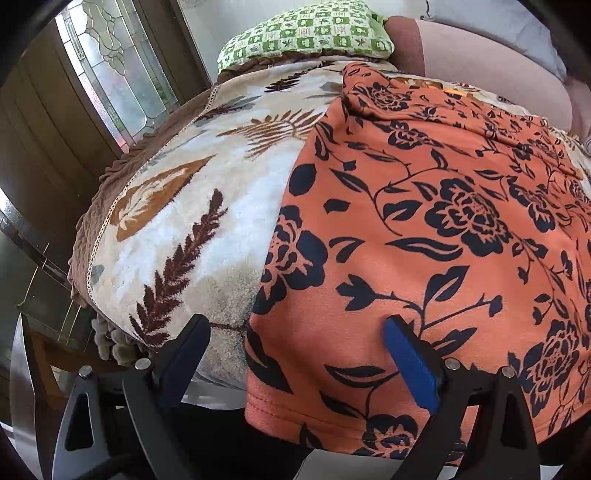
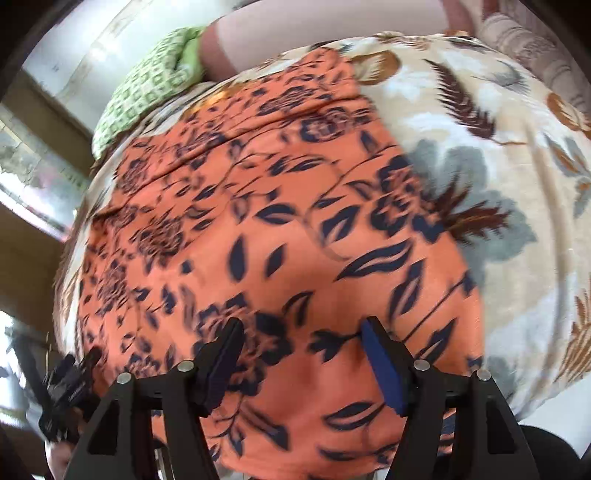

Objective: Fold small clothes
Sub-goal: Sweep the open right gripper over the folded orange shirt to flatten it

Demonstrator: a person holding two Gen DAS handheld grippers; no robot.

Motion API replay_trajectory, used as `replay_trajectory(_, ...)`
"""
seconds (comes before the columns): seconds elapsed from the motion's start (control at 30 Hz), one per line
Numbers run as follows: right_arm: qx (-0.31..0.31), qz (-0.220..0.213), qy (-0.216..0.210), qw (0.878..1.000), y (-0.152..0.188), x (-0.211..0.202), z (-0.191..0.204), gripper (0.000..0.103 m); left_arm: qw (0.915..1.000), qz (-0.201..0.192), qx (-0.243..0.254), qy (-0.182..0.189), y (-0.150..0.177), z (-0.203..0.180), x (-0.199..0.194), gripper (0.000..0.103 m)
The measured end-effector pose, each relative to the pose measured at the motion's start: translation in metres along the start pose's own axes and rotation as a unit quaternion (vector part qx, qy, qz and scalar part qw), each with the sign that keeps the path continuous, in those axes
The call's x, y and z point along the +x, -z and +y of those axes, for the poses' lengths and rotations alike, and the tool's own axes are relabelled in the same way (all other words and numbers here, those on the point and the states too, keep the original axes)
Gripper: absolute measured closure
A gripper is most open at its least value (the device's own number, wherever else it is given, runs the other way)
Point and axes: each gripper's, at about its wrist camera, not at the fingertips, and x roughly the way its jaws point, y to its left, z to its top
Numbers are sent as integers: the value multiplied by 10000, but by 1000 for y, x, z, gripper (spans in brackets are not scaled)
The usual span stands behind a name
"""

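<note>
An orange garment with a dark blue flower print (image 1: 424,229) lies spread flat on a cream leaf-patterned blanket (image 1: 177,221). My left gripper (image 1: 295,325) stands open over the garment's near left corner, one finger above the blanket and the other above the orange cloth; nothing is pinched. In the right wrist view the same garment (image 2: 258,221) fills the middle. My right gripper (image 2: 301,326) hovers open over its near edge, both blue pads above the cloth without squeezing it. The left gripper (image 2: 70,373) shows small at the lower left of that view.
A green-and-white patterned pillow (image 1: 306,33) lies at the far end of the bed, beside a brown and pink cushion (image 1: 461,48). A stained-glass window (image 1: 110,66) and wooden panelling stand to the left. The blanket (image 2: 517,166) extends to the garment's right.
</note>
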Motion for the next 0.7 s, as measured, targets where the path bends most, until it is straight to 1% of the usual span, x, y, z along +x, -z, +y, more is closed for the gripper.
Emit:
replay_trajectory(0.1,-18,-56,-265,9996,0,-5,4,33,9999,-123,-11,34,-2,1,-8,7)
replay_trajectory(0.17,-25,-182,-325,9993,-2,-13,7,33,9998,-213,-23,50,-6,4,-13,7)
replay_trajectory(0.27,-97,-484,-331,9982,-9,-29,14,33,9988,-484,-51,-3,-13,10,-29,7)
replay_trajectory(0.37,-128,-704,-463,9964,-14,-48,22,33,9964,-820,-232,-36,-23,23,-52,7)
replay_trajectory(0.53,-305,-918,-604,9935,-15,-68,38,33,9905,-1318,-396,-39,-38,40,-89,7)
replay_trajectory(0.6,-354,-959,-619,9928,-12,-71,43,33,9886,-1445,-423,18,-42,42,-101,7)
replay_trajectory(0.7,-353,-984,-643,9924,-9,-73,45,33,9854,-1629,-432,226,-46,41,-121,7)
